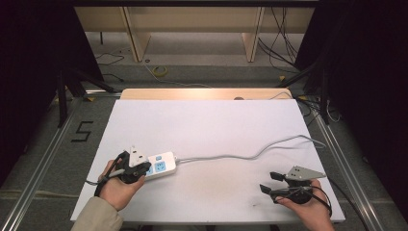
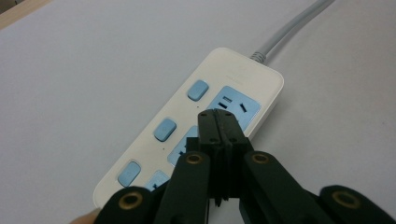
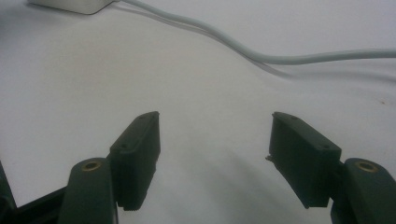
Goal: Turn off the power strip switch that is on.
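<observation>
A white power strip (image 1: 162,164) (image 2: 233,77) with blue sockets and blue switches lies at the near left of the white table (image 1: 207,125). Its grey cable (image 1: 231,155) (image 3: 243,49) runs right across the table and off the right edge. My left gripper (image 1: 144,168) (image 2: 218,116) hovers over the strip's middle sockets with its jaws shut and nothing between them. My right gripper (image 1: 270,182) (image 3: 215,135) rests at the near right of the table, jaws open and empty, pointing left toward the strip (image 3: 74,5).
Beyond the table's wooden far edge (image 1: 207,93) stand wooden frame legs (image 1: 137,36) and loose cables on the floor. Metal rails (image 1: 43,159) run along both sides of the table. A taped figure 5 (image 1: 82,131) marks the floor at left.
</observation>
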The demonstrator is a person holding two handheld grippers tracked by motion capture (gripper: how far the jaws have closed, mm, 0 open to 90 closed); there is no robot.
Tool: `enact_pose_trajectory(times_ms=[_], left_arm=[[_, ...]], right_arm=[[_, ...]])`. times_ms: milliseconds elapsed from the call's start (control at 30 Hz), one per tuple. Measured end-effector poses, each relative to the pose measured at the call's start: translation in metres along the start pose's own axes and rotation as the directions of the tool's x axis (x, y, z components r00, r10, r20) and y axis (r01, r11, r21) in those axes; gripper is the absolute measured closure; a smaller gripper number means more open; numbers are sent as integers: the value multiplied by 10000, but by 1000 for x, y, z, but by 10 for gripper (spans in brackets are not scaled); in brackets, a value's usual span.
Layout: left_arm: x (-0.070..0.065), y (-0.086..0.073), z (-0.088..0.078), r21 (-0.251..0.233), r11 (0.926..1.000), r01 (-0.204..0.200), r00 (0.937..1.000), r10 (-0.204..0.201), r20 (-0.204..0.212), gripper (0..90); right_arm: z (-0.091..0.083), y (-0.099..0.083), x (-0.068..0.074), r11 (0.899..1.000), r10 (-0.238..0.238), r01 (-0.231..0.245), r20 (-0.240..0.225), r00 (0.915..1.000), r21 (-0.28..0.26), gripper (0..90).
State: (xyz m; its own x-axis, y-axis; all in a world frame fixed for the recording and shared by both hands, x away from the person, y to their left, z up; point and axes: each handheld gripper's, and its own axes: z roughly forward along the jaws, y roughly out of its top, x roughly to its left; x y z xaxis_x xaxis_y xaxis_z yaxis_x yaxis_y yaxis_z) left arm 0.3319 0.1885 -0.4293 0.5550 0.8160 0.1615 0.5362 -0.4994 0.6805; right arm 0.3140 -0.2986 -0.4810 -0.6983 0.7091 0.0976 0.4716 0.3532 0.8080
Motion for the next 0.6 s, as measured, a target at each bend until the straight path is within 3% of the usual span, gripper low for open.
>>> enact_pose_trajectory(times_ms=[600], left_arm=[[5, 0, -2, 36, 10000, 93, 9998, -92, -155, 898]], right_arm=[[0, 0, 0, 10000, 1, -1, -2, 10000, -5, 346]])
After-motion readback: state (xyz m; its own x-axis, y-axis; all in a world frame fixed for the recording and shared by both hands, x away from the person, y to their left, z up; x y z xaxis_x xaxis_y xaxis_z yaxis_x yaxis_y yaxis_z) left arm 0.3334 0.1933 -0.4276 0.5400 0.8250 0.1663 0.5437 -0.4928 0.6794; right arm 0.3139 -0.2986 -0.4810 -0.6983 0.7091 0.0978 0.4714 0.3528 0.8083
